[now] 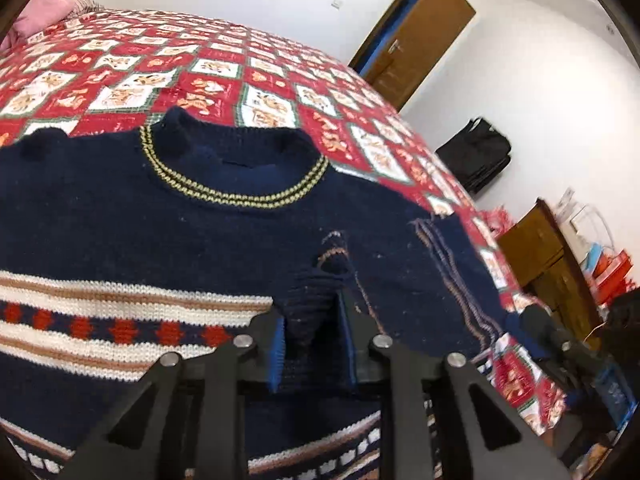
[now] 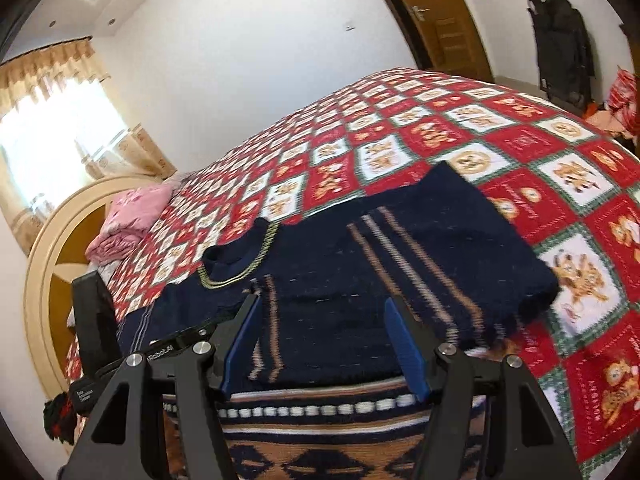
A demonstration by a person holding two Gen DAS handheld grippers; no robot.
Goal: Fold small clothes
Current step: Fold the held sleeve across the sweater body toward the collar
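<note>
Navy knit sweater (image 1: 132, 216) lies flat on the bed (image 1: 280, 92), front up, collar toward the far side and hem toward the person. Its long axis runs straight away from both grippers.

The left gripper (image 1: 314, 320) has its jaws nearly closed, pinching the ribbed cuff of a sleeve (image 1: 452, 276) that is folded in across the chest. That cuff sits directly ahead of the jaws, just below the collar (image 1: 236, 184).

The right gripper (image 2: 320, 344) hovers over the other sleeve (image 2: 420, 248), which lies folded across the body. Its jaws stand about half open with the striped knit beneath them, the pads not pressing on it, so it holds nothing.

With 2 sleeves already turned in, the next fold likely runs along that long axis, hem toward collar; the hem lies nearest, just under both grippers.
</note>
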